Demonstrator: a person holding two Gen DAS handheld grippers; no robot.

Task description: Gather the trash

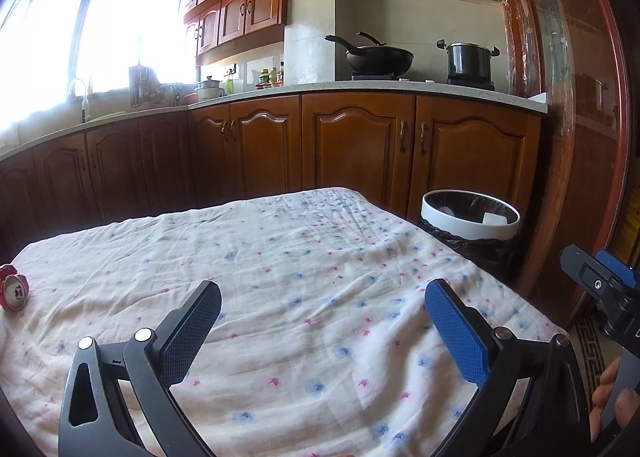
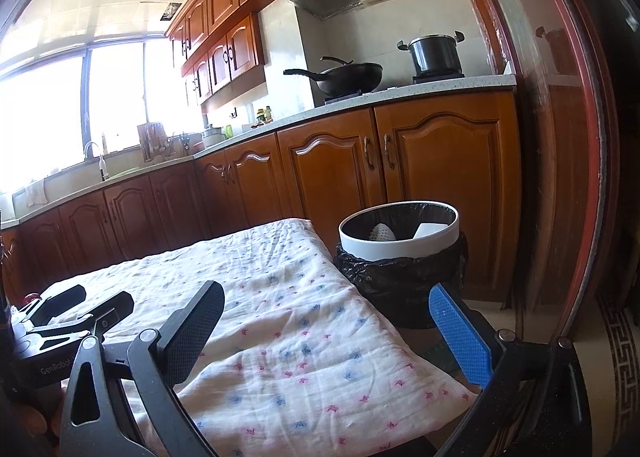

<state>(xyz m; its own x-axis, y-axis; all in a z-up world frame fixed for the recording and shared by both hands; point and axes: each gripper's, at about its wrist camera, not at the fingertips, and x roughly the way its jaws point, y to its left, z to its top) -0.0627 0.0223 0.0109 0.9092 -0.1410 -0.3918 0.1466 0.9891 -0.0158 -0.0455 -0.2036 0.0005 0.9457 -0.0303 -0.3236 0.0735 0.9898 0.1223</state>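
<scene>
Holding both claws wide and empty, you had one crushed can (image 1: pixel 14 292) left at the surface's (image 1: pixel 280 297) far left edge; your left claw (image 1: pixel 320 331) should have straddled it squarely before carrying it to the bin (image 2: pixel 400 241).

A black wok (image 1: pixel 379 57) and pot (image 1: pixel 469 61) sit on the stove.
</scene>
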